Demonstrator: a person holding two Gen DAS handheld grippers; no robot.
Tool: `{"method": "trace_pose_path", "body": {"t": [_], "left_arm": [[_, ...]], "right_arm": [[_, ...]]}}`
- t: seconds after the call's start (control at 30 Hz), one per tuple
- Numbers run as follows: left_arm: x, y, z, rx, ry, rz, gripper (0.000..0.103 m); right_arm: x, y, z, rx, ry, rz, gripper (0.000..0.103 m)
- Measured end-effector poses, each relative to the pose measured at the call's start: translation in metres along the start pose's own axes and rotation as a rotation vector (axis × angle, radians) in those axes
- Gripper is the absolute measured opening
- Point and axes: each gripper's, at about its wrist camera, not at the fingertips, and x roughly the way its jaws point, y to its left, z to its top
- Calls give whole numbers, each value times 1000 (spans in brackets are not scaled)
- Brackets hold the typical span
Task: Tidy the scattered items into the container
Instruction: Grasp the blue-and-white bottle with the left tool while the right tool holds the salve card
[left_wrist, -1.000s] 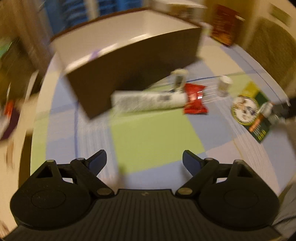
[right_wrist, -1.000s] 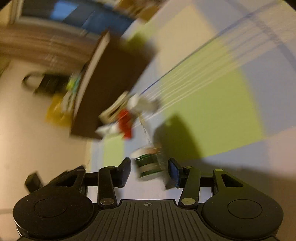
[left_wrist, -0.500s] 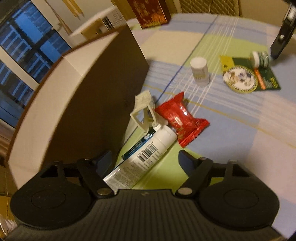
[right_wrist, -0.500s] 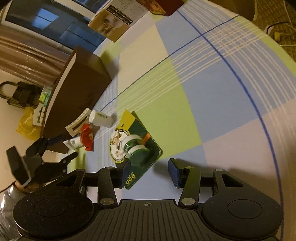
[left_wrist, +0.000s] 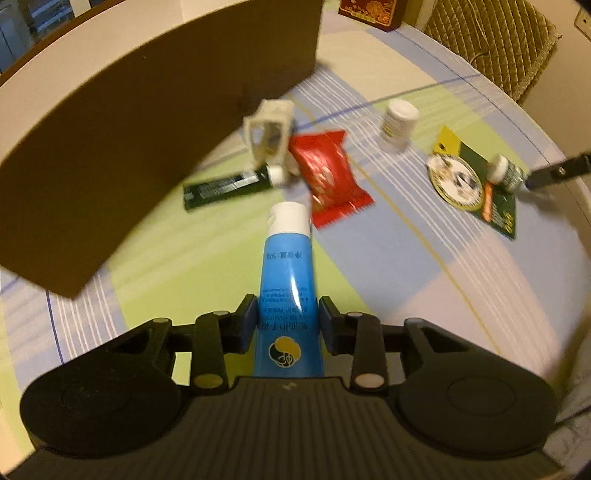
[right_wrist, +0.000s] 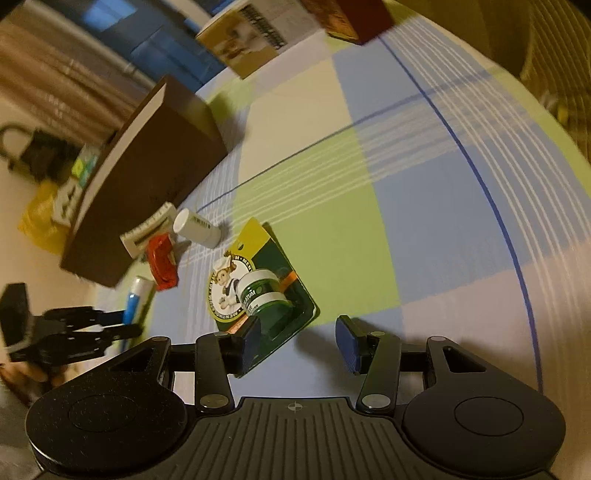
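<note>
Now, far left of the frame: brown box (left_wrist: 159, 122) waits on the tabletop (left_wrist: 424, 280) | middle: left hand-held gripper (left_wrist: 287, 325) squeezes blue tube (left_wrist: 288, 280), ready to drop in | right: right hand-held gripper (right_wrist: 298, 341) wide open, holding nothing, by green jar card (right_wrist: 266, 288).

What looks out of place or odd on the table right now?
Nothing is spilled or visibly damaged. Loose items lie outside the brown box: a dark tube, red packet, white bottle, pale plastic frame tipped against the box, and green carded jar. The left tool grips a blue tube.
</note>
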Motion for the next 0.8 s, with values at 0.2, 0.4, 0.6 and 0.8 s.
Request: {"method": "trace_pose_path", "body": {"t": [0.2,0.4,0.6,0.8], "left_arm": [[1,1,10,-161,-54,17,43],[13,-2,24,-131,-80,54,32],[8,-6,15,-140,-84,68,25],[-3,-12,-7,-180,-85,82,25]], "right_arm": [[-2,15,2,-113,-39,-53,52],[-9,38,-5,-281,-96,-120,52],[-2,73,-19,-526,-123,-129,52],[29,86,-30,-660,-77,-186,52]]}}
